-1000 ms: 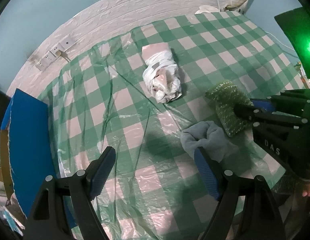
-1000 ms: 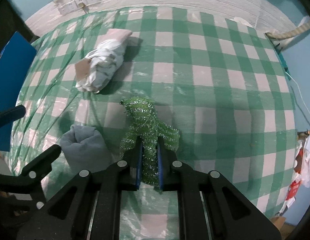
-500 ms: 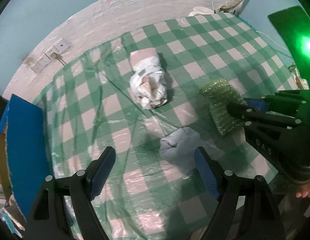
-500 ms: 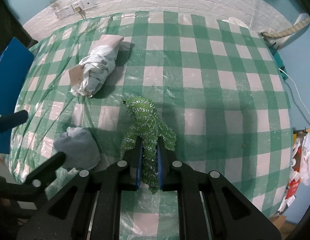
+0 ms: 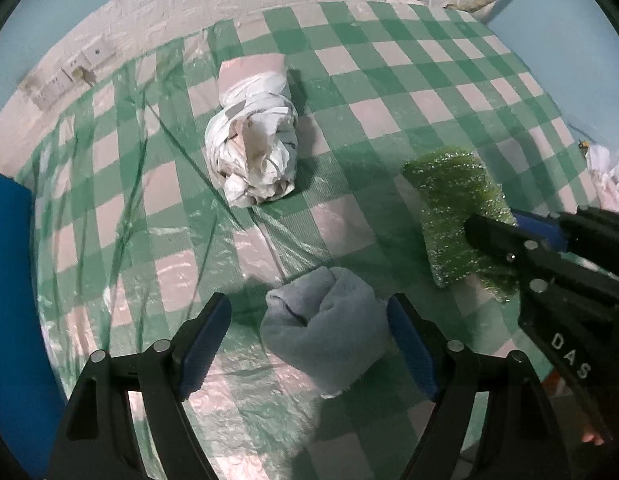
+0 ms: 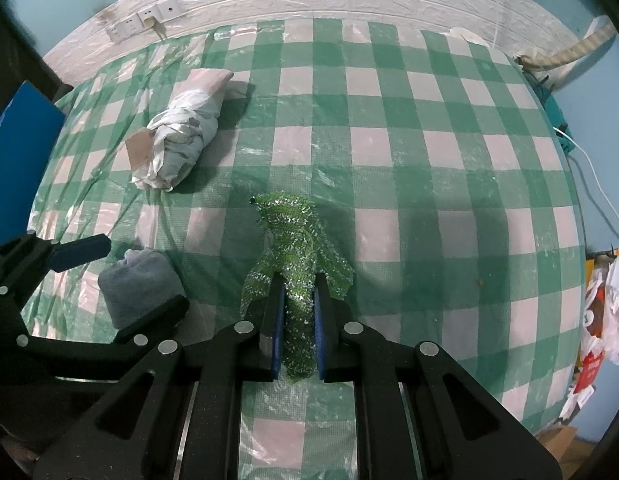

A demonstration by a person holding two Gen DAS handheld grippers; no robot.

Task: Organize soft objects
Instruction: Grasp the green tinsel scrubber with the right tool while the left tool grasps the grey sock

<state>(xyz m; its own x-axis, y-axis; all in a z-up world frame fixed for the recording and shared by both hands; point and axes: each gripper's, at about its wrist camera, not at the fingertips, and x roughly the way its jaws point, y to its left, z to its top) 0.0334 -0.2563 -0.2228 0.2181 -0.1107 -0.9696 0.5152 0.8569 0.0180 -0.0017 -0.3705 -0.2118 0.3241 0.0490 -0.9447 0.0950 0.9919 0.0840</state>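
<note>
While the right tongs pinch the glittery green cloth tight above the checked bench, the left tongs gape wide around the grey towel, not touching it; a white bundle lies farther back.

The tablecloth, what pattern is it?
The tablecloth has green and white checks, clearest in the right wrist view.

Near end of the green sparkly cloth hidden between the right gripper's jaws.
</note>
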